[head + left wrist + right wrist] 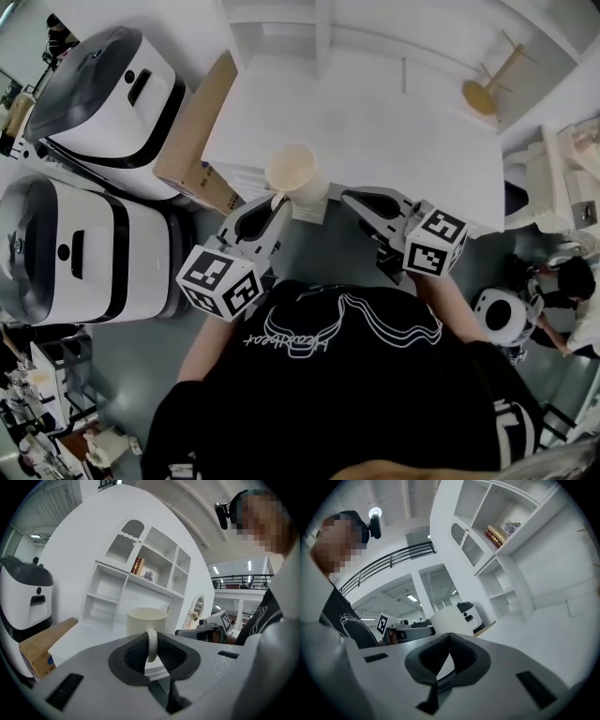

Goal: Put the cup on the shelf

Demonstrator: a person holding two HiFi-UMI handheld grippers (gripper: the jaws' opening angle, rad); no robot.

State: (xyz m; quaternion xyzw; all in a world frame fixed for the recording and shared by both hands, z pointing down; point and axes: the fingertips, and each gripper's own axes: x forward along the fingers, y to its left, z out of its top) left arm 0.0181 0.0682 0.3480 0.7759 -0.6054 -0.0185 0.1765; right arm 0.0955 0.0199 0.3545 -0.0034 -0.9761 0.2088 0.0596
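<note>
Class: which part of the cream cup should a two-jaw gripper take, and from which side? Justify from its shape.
The handle, from the person's side. It is a thin upright loop sticking out toward the person, narrow enough for the pads, while the cup itself is wide and round. The left gripper is shut on it just so.

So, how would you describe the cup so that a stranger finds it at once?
Find the big white table by the white shelf unit. At its near edge is a cream cup with a handle, which the left gripper pinches. Nothing else there is held.
</note>
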